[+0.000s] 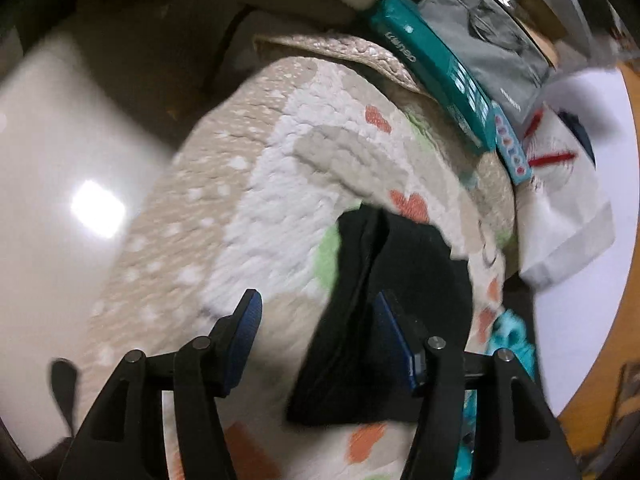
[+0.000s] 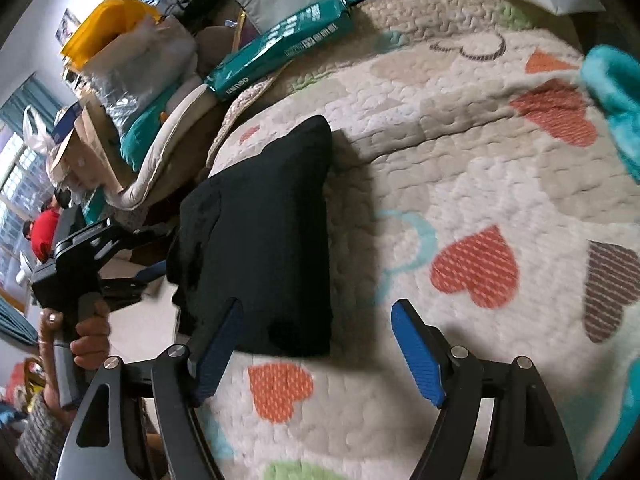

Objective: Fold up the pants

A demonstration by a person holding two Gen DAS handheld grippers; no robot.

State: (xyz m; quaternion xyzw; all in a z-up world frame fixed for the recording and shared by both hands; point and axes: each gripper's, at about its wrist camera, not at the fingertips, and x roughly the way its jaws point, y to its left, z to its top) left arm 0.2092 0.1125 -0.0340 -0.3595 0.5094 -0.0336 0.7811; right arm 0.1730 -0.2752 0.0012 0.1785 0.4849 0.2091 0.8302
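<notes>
The black pants (image 2: pixel 264 240) lie folded into a compact block on the heart-patterned quilt (image 2: pixel 460 168), near its left edge. They also show in the left wrist view (image 1: pixel 384 304). My left gripper (image 1: pixel 316 308) is open and empty, its right finger over the pants. It shows from outside in the right wrist view (image 2: pixel 160 276), beside the pants' left edge. My right gripper (image 2: pixel 316 320) is open and empty just in front of the pants, its left pad (image 2: pixel 218 346) over their near edge.
A teal box (image 2: pixel 280 48), a grey bag (image 1: pixel 488 40) and other clutter line the quilt's far edge. A teal fluffy cloth (image 2: pixel 616 96) lies at the right. Shiny pale floor (image 1: pixel 60 180) lies beyond the quilt's left edge. A white paper bag (image 1: pixel 568 200) lies near the teal box.
</notes>
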